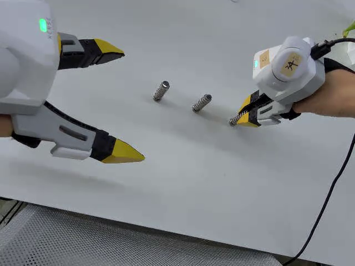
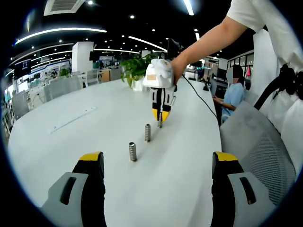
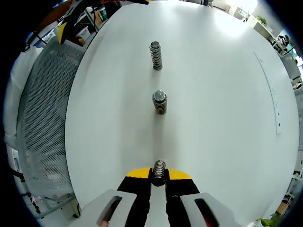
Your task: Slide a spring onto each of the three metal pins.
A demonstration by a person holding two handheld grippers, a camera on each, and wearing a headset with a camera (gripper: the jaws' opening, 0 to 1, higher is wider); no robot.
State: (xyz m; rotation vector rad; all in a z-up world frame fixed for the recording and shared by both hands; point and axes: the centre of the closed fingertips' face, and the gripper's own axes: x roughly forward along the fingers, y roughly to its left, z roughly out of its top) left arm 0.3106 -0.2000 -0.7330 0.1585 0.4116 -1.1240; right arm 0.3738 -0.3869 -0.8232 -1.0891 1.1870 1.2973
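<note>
The counter (image 1: 183,188) is plain white; each spring (image 1: 202,102) is silver with ribbed coils; the left hand-held gripper (image 1: 128,105) and right hand-held gripper (image 1: 244,118) have white bodies, black jaws, yellow tips; black cable (image 1: 327,198) at right edge

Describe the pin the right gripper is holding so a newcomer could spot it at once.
On the white table stands a row of three spring-wrapped pins. Follow the row to its end by the right gripper: the end pin is gripped between those yellow-tipped jaws. The middle pin and the far pin stand free, with nothing touching them.
</note>
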